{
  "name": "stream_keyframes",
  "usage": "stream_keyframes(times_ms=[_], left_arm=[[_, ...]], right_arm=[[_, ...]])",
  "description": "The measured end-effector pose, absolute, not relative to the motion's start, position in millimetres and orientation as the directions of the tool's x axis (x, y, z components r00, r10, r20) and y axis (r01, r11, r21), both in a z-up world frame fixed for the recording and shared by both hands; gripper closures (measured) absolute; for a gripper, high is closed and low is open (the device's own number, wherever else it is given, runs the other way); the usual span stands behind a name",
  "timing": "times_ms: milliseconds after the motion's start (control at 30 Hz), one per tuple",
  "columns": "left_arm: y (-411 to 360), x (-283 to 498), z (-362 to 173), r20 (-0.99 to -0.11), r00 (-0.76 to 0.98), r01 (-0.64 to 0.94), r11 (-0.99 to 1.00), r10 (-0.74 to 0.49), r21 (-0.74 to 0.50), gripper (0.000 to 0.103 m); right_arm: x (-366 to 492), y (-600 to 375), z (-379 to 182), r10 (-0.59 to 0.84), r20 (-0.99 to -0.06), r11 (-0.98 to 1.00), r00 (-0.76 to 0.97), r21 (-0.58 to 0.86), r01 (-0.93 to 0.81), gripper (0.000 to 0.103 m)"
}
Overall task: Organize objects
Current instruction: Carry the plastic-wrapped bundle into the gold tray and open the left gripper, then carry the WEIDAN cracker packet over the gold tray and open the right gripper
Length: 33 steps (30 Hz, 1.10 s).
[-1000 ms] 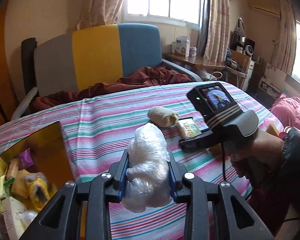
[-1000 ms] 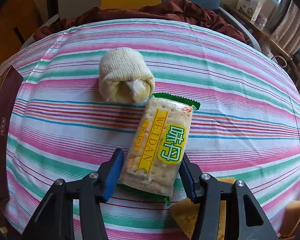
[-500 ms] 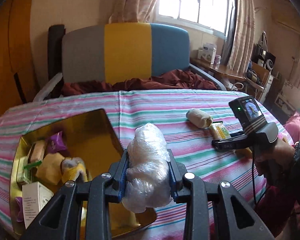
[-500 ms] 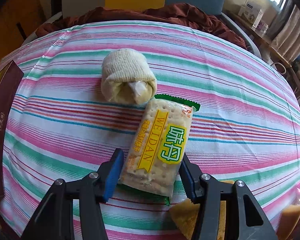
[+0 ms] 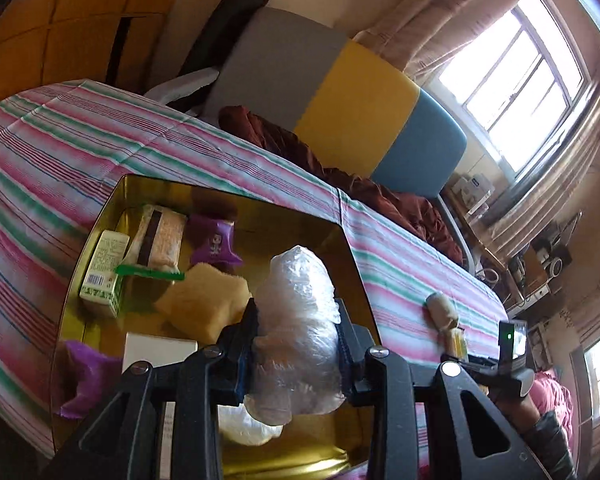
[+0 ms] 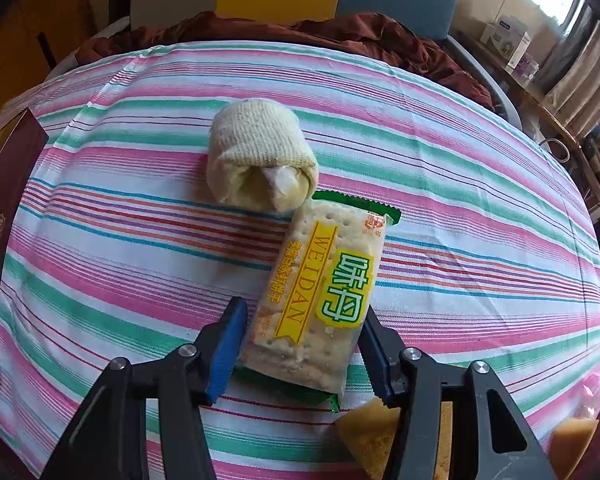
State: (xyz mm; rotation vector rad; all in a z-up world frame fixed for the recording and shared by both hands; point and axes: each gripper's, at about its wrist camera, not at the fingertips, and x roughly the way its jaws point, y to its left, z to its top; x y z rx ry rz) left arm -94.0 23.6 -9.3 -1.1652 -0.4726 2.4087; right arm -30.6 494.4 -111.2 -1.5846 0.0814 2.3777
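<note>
Two grippers, cracker packet [image 6: 320, 300] lengthwise between right gripper [image 6: 304, 344] fingers

Both grippers closed around loads, left one tilted.

The left gripper [image 5: 296, 344] is rolled to one side, its blue-padded fingers [image 5: 247, 344] pressed into both flanks of a plastic-wrapped bundle [image 5: 296, 320] held up off the surface. The right gripper [image 6: 302, 344] sits level and low, its fingers [image 6: 227, 344] flanking the near end of a cracker pack [image 6: 320, 296]; the left pad touches it, the right one sits just beside. In the left view the right gripper's body [image 5: 512, 356] shows at the far right edge.
</note>
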Motion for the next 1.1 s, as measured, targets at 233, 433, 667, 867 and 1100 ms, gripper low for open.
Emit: stream_keyframes(times_ms=[233,433,667,867,1100], left_arm=[[63,-131,-10,-0.688,-0.531,-0.275,-0.869,0.495,-0.412,0.07],[91,-178,-39,-0.796,-0.481,-0.267,-0.926,0.368,-0.267,0.07],[115,-218,-75,-0.879,-0.378,-0.308,-0.935,0.29,-0.177,0.065],[119,-226,-87,-0.9,-0.367,-0.304,-0.945,0.236,-0.124,0.057],[104,-197,-62,-0.858,-0.45,-0.278,-0.952,0.249,-0.131,0.057]], right_arm=[[-29,491,-110,0.213,-0.909,-0.958,-0.358,-0.123,-0.258,0.047],[-29,492,-111,0.211,-0.909,-0.959,-0.358,-0.123,-0.254,0.047],[-30,493,-111,0.204,-0.91,-0.961,-0.36,-0.116,-0.251,0.047],[-30,495,-112,0.196,-0.91,-0.961,-0.364,-0.106,-0.254,0.047],[-30,500,-112,0.192,-0.912,-0.96,-0.362,-0.097,-0.264,0.043]])
